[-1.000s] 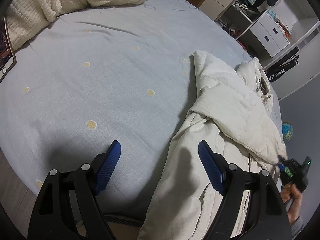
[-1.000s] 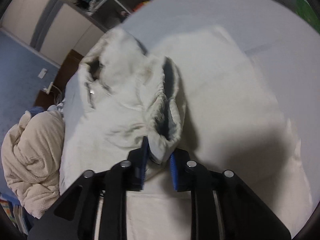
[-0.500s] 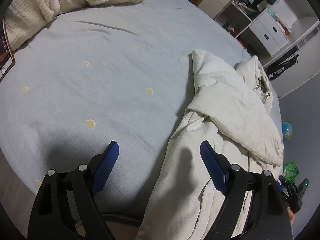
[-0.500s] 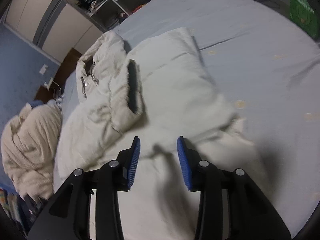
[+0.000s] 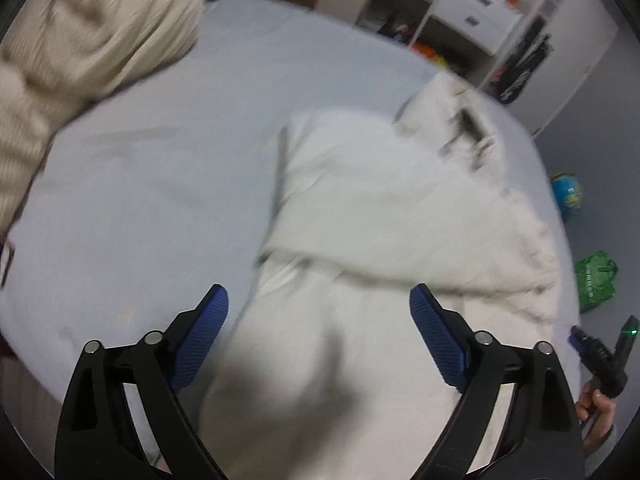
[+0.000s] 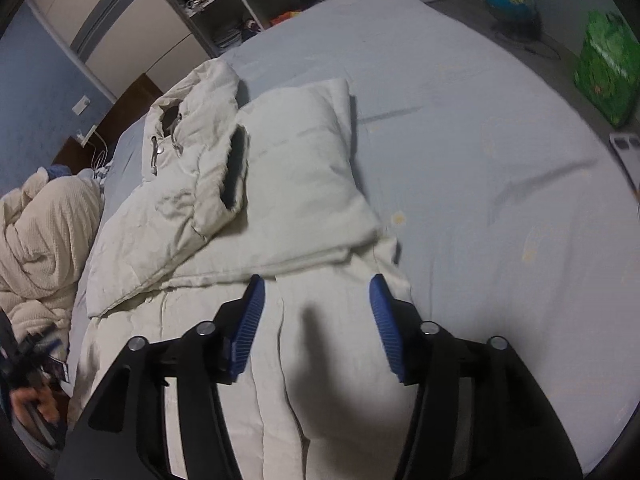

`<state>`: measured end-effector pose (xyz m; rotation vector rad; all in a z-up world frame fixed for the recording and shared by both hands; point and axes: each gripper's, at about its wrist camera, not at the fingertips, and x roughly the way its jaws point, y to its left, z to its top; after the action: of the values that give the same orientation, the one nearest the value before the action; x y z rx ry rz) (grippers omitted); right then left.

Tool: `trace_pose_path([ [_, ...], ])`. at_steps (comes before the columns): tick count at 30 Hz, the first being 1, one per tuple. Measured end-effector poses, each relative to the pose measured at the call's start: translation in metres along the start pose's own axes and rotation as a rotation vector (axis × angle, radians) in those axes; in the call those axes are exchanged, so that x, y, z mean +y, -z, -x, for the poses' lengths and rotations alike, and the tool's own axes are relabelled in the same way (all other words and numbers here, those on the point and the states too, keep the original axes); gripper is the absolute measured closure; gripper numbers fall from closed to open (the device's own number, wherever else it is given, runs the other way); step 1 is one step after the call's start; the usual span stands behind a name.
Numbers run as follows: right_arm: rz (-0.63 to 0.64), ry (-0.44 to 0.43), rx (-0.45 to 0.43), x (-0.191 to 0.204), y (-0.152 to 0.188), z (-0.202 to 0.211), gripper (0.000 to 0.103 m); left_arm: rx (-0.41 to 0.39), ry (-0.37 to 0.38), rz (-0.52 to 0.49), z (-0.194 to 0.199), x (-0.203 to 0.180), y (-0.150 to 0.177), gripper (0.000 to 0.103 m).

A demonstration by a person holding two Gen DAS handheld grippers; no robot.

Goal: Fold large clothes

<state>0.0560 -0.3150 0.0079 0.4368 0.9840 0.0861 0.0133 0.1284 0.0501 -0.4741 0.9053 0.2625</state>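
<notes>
Right wrist view shows the big puffy white coat (image 6: 280,184) in the middle of the frame, lying on the pale blue bed sheet (image 6: 480,128). Right tongs (image 6: 316,320) are wide open above its lower part. Left tongs (image 5: 320,340) are wide open too, holding nothing.

Both wrist views look down close, sharing the coat (image 5: 384,216) (image 6: 288,168)

Matt, soft quilted cloth coat (image 6: 280,184) on smooth pale-blue cotton bedsheet (image 6: 460,128); nubbly knitted blanket (image 6: 36,236).
</notes>
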Motion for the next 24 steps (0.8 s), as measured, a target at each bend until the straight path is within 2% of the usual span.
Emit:
trace_pose_path([
  [2,0.034,0.006,-0.012,0.007,-0.015,0.004,0.046,-0.073,0.038,-0.029,0.009,-0.023,-0.021,0.007],
  [4,0.065,0.008,-0.024,0.015,-0.035,0.006,0.044,-0.109,0.062,-0.055,0.006,-0.039,-0.038,0.007],
  [8,0.111,0.001,-0.042,0.031,-0.078,0.003,0.039,-0.106,0.075,-0.071,-0.026,-0.060,-0.066,0.007],
  [12,0.152,-0.039,-0.036,0.052,-0.128,-0.017,0.035,-0.086,0.105,-0.026,-0.064,-0.066,-0.089,0.007],
  [18,0.111,-0.174,0.022,0.080,-0.208,-0.085,0.031,-0.064,0.144,-0.028,-0.117,-0.080,-0.113,0.007],
  [24,0.070,-0.216,0.055,0.104,-0.277,-0.168,0.031,-0.060,0.125,-0.077,-0.165,-0.071,-0.088,0.007],
])
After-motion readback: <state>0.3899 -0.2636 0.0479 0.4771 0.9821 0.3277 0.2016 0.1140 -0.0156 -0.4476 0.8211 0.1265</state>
